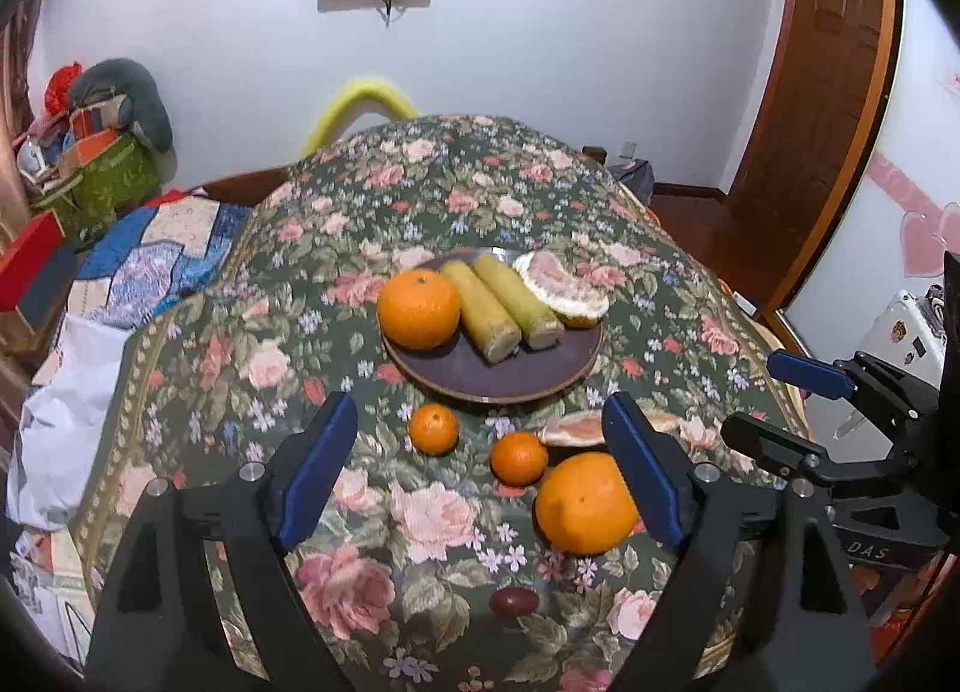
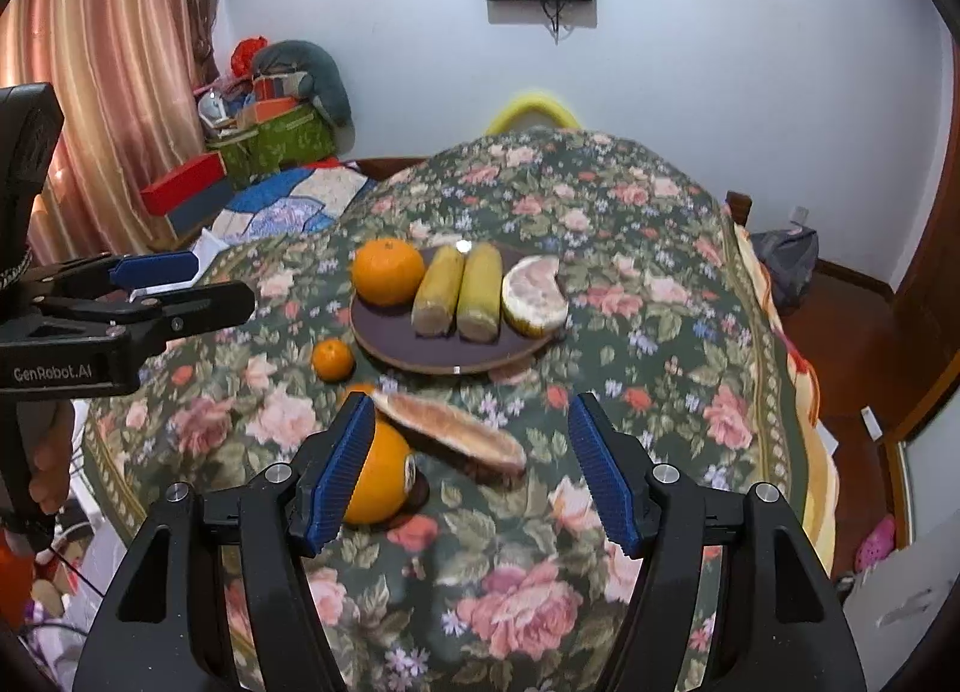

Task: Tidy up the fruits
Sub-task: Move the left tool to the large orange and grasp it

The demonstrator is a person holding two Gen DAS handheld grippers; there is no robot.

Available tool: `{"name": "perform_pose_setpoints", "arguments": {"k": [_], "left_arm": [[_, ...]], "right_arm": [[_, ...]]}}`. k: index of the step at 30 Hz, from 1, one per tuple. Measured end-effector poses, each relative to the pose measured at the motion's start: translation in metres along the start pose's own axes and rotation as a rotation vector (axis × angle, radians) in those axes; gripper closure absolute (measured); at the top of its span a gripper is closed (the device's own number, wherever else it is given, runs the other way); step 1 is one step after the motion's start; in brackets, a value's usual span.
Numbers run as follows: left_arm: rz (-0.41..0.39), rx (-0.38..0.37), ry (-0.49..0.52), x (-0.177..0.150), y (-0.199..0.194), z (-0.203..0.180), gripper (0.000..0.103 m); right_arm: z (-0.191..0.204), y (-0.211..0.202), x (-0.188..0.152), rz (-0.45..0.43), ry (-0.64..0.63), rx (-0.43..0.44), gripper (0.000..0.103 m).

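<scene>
a: item one, left gripper (image 1: pixel 480 476), bottom centre of the left wrist view. i read it as released: blue pads wide apart, nothing pressed between them, only cloth and loose fruit in the gap.

b: item two, right gripper (image 2: pixel 471 473)?

a: bottom centre of the right wrist view, also released. a large orange (image 2: pixel 378 479) sits just behind its left pad; whether they touch, i cannot tell.

b: loose fruit?

a: on the floral tablecloth (image 1: pixel 420 518), mid-frame in the left view: two small tangerines (image 1: pixel 433 428), a pomelo wedge (image 1: pixel 573 429) partly behind the right pad, and a dark red fruit (image 1: pixel 513 601) low in the frame.

b: and the plate?

a: dark plate (image 1: pixel 474 374), centre of frame, above the grippers. it holds an orange (image 1: pixel 418 308), two sugarcane pieces (image 1: pixel 483 312) side by side, and a peeled pomelo segment (image 1: pixel 561 287) at its right edge.
</scene>
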State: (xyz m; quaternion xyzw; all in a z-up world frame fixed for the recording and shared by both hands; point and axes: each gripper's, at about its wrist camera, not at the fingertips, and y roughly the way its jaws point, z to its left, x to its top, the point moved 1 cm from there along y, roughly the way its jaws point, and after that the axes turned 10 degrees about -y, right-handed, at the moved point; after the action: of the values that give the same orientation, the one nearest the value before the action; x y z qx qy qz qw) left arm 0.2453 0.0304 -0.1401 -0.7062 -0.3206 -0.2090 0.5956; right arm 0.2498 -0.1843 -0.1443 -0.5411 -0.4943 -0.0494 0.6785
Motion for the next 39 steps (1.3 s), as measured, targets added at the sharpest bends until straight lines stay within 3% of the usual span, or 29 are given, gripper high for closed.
{"name": "perform_pose_setpoints", "arguments": {"k": [11, 17, 20, 22, 25, 39], "left_arm": [[0.089, 0.022, -0.021, -0.023, 0.036, 0.015, 0.019], [0.118, 0.031, -0.051, -0.029, 0.053, 0.025, 0.019], [0.131, 0.031, -0.061, -0.030, 0.059, 0.028, 0.019], [0.138, 0.032, -0.068, -0.030, 0.062, 0.028, 0.019], [0.149, 0.021, -0.079, -0.032, 0.063, 0.026, 0.019], [0.199, -0.035, 0.017, -0.055, 0.055, -0.024, 0.018]], "right_arm": [[-0.003, 0.054, -0.027, 0.134, 0.001, 0.045, 0.039], [-0.014, 0.084, -0.038, 0.182, 0.065, 0.090, 0.039], [-0.018, 0.084, -0.038, 0.162, 0.079, 0.107, 0.053], [-0.020, 0.081, -0.036, 0.145, 0.091, 0.146, 0.069], [-0.018, 0.078, -0.035, 0.134, 0.081, 0.143, 0.077], [-0.012, 0.029, -0.063, 0.116, 0.078, 0.126, 0.090]]}}
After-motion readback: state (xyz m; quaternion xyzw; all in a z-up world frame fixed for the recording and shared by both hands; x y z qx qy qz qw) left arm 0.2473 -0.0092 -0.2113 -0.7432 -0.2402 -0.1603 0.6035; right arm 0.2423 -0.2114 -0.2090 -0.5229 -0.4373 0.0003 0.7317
